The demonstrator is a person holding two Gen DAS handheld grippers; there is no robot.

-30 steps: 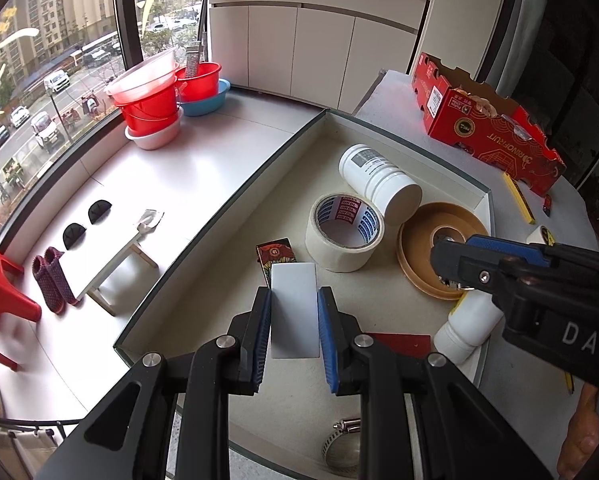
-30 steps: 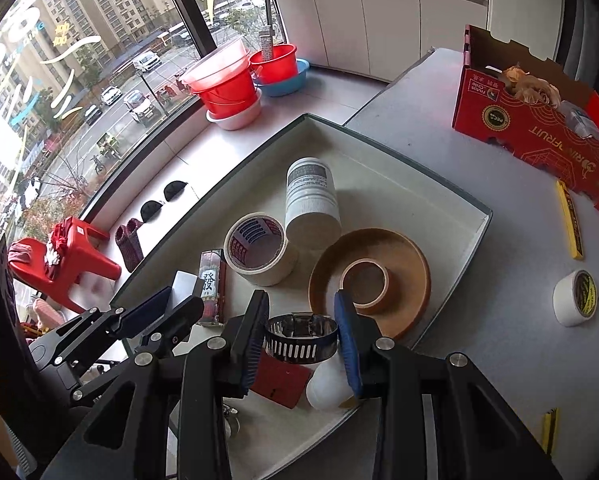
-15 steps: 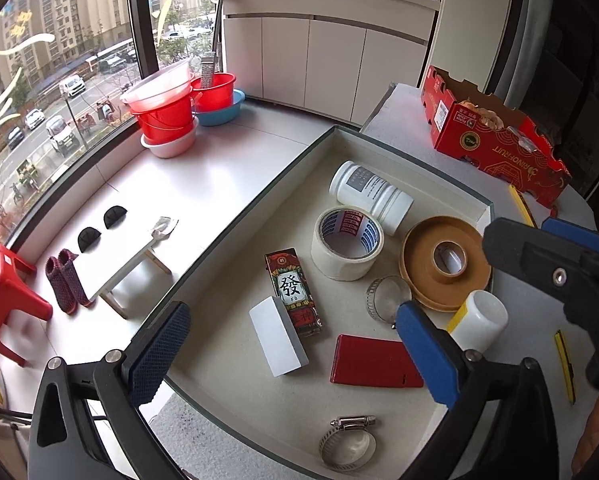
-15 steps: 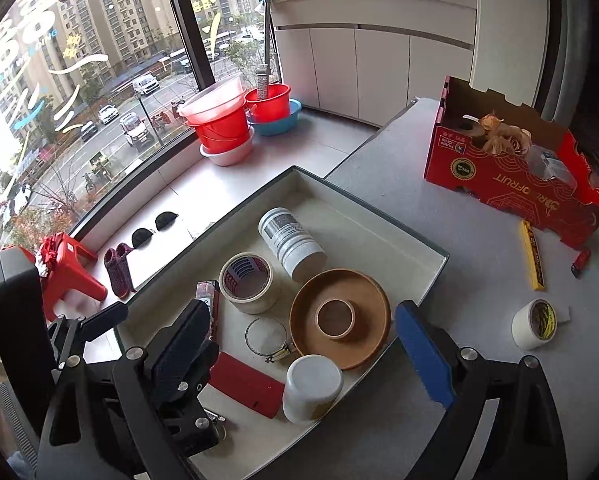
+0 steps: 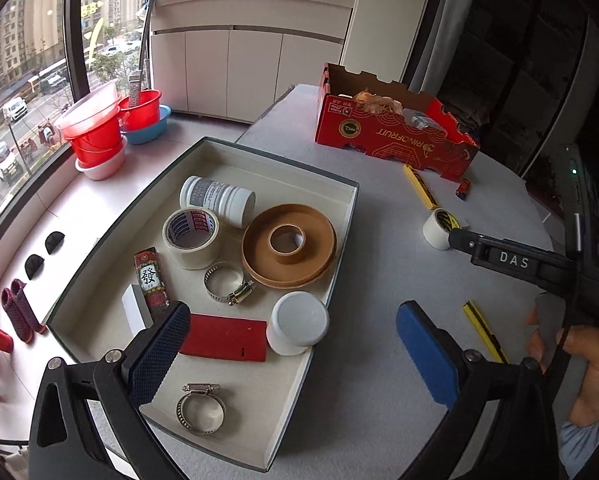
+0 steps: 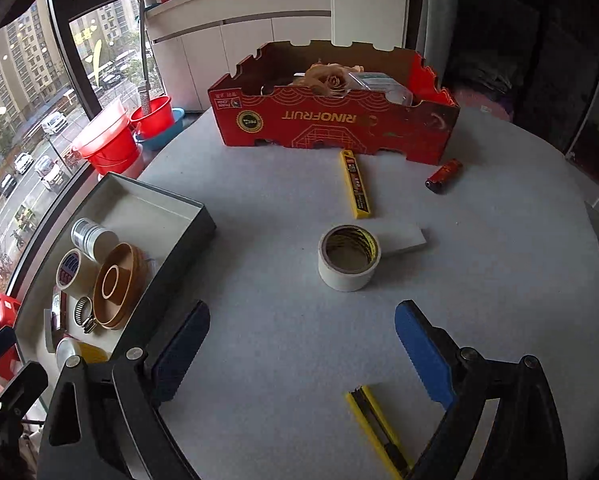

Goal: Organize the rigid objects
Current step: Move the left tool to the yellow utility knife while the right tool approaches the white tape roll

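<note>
On the grey table (image 5: 379, 400) your tray (image 5: 291, 392) holds tapes, bottles, clamps and boxes; the red box (image 6: 339, 120) holds clutter. Both tools, left (image 5: 291, 340) and right (image 6: 301, 344), have just sprung apart, empty.

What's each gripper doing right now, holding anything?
Left gripper: jaws open, nothing held, above the tray.
Right gripper: jaws open, nothing held, above the table.
</note>
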